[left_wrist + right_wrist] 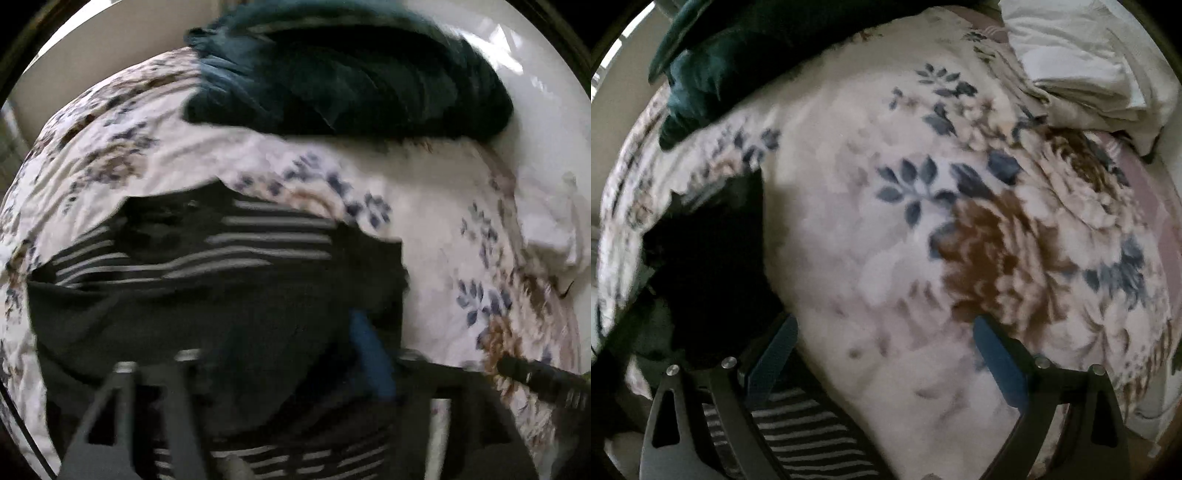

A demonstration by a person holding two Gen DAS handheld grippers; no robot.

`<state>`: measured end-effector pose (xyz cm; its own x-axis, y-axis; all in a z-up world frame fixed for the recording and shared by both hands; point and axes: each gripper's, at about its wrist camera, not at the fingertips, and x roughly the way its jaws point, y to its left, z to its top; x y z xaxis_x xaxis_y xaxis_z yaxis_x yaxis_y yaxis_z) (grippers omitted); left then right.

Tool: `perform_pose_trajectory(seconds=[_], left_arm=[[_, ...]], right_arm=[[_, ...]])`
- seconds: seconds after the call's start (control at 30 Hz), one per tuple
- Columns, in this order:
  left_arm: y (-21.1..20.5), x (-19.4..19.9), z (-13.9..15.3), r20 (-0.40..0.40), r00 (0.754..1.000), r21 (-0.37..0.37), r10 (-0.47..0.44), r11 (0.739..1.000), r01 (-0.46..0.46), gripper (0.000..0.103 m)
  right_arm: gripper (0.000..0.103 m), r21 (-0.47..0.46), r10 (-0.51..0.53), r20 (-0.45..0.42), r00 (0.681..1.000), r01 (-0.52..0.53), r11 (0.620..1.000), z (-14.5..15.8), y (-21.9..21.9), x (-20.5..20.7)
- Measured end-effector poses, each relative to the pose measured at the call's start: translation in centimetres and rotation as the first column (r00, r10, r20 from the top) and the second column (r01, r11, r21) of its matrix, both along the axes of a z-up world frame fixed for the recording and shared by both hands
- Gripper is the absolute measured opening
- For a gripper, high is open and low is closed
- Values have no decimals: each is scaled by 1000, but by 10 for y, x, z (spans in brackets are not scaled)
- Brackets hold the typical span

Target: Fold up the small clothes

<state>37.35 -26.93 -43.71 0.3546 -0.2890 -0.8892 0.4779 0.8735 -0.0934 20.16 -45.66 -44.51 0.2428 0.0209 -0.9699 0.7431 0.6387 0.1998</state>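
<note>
A small black garment with grey-white stripes [229, 266] lies on the floral bedspread [424, 229]. In the left wrist view my left gripper [295, 354] is low over it. One blue pad [373, 354] shows against the dark cloth and the other finger is hidden under the fabric, so the jaw state is unclear. In the right wrist view my right gripper [886, 347] is open and empty over the bedspread [886, 258]. Its left finger [772, 362] is at the edge of the black garment [709, 258]. A striped part [805, 432] lies below the fingers.
A dark teal pillow [351, 81] lies at the far side of the bed; it also shows in the right wrist view [720, 66]. White folded bedding [1082, 62] sits at the far right. A black cable [539, 376] crosses the lower right.
</note>
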Motion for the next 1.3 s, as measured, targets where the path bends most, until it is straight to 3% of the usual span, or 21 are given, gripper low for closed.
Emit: perform_pose_trajectory(seconds=[0.1, 0.2, 0.3, 0.33, 0.4, 0.47, 0.57, 0.63, 0.67, 0.7, 0.73, 0.83, 0.97, 1.0, 1.03, 1.1, 1.13, 1.17, 1.23, 1.27, 1.3], left_arm=[[63, 20, 23, 2, 990, -33, 143, 989, -143, 80], [141, 42, 33, 52, 945, 30, 323, 945, -325, 87], [215, 60, 17, 99, 877, 165, 470, 862, -480, 87], [241, 66, 5, 106, 846, 225, 523, 816, -533, 87], [275, 69, -12, 134, 804, 289, 580, 753, -591, 87], [296, 69, -26, 150, 777, 335, 611, 708, -621, 87], [318, 66, -44, 122, 751, 349, 649, 681, -644, 87], [328, 62, -55, 88, 742, 358, 665, 674, -646, 87], [332, 61, -58, 73, 735, 355, 674, 671, -651, 87], [337, 60, -59, 53, 729, 350, 683, 671, -654, 87], [340, 59, -60, 35, 723, 345, 690, 670, -657, 87], [349, 54, -63, -8, 708, 330, 706, 670, -665, 87], [356, 52, -65, -100, 671, 273, 734, 669, -691, 87], [360, 51, -66, -147, 649, 240, 747, 663, -709, 87], [366, 48, -67, -218, 607, 184, 764, 643, -744, 87], [373, 43, -71, -327, 545, 81, 772, 598, -797, 87], [375, 40, -75, -387, 516, 27, 764, 569, -822, 87], [374, 37, -79, -435, 498, -21, 750, 544, -839, 86], [368, 35, -85, -472, 496, -86, 729, 522, -849, 81], [366, 35, -86, -475, 494, -107, 728, 509, -854, 79], [363, 35, -90, -478, 489, -128, 730, 492, -861, 79]], right_arm=[[97, 68, 0, 76, 997, -5, 998, 17, 0, 23], [97, 143, 10, 138, 990, -30, 989, 16, 4, 56], [97, 163, 74, 126, 989, -94, 982, -7, 20, 99], [97, 160, 101, 102, 990, -116, 980, -16, 28, 114], [97, 169, 128, 45, 991, -134, 976, -34, 43, 135], [96, 191, 114, 21, 993, -116, 975, -47, 59, 149], [89, 160, 157, 3, 988, -156, 975, -56, 87, 167], [59, 67, 219, -56, 974, -215, 974, -60, 106, 178], [31, 22, 231, -93, 968, -230, 973, -61, 109, 177], [16, -7, 224, -107, 969, -226, 974, -61, 109, 173], [16, -9, 206, -105, 973, -208, 978, -60, 106, 163], [15, -25, 183, -184, 966, -191, 981, -61, 98, 129], [23, 66, 183, -230, 956, -173, 983, -52, 95, 109], [32, 46, 187, -213, 959, -182, 982, -38, 99, 113], [38, 35, 190, -155, 969, -187, 982, -20, 106, 121], [69, 54, 233, 7, 972, -233, 971, 10, 133, 154], [78, 80, 280, 63, 958, -285, 955, 16, 148, 174], [78, 125, 349, 120, 930, -363, 924, 16, 168, 200], [78, 207, 508, 201, 838, -543, 814, 3, 227, 266], [78, 217, 582, 227, 781, -623, 751, -4, 256, 294], [78, 213, 674, 246, 697, -717, 664, -15, 293, 326]])
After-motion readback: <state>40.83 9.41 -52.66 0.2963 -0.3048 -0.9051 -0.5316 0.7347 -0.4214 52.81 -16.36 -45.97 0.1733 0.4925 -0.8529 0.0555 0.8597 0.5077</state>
